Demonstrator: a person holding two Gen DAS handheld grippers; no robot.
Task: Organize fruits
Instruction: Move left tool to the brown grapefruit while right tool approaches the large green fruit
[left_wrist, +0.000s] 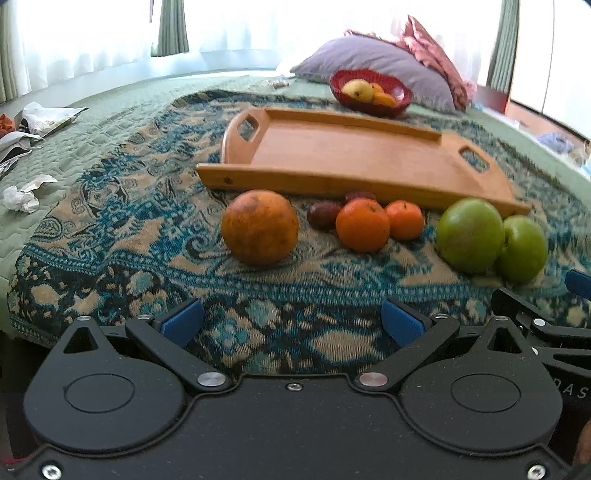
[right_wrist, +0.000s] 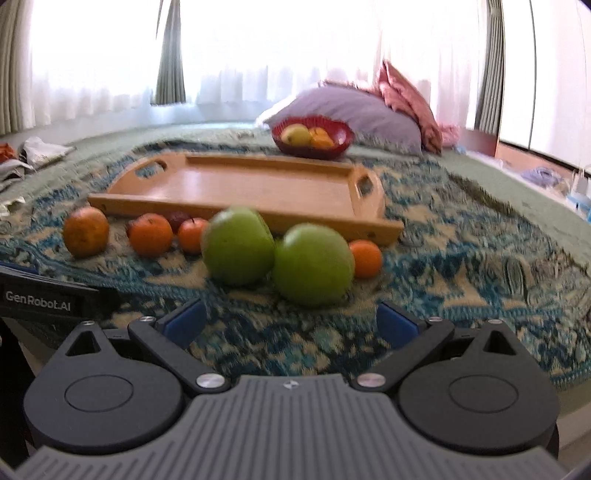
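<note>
A row of fruit lies on the patterned blanket in front of an empty wooden tray (left_wrist: 332, 155) (right_wrist: 236, 184). From the left: a large mottled orange (left_wrist: 259, 232) (right_wrist: 85, 231), two dark plums (left_wrist: 323, 214), two small oranges (left_wrist: 363, 229) (right_wrist: 150, 235), two green apples (left_wrist: 471, 235) (right_wrist: 238, 251), and a third small orange (right_wrist: 365, 258). My left gripper (left_wrist: 291, 325) is open, low before the large orange, holding nothing. My right gripper (right_wrist: 290, 323) is open just short of the right green apple (right_wrist: 313, 264), also holding nothing.
A red bowl (left_wrist: 370, 92) (right_wrist: 312, 136) with yellow and orange fruit sits behind the tray, against a grey pillow (left_wrist: 373, 61). Crumpled paper and wrappers (left_wrist: 26, 195) lie on the green quilt at left. The right gripper's body (left_wrist: 535, 317) shows at the left view's right edge.
</note>
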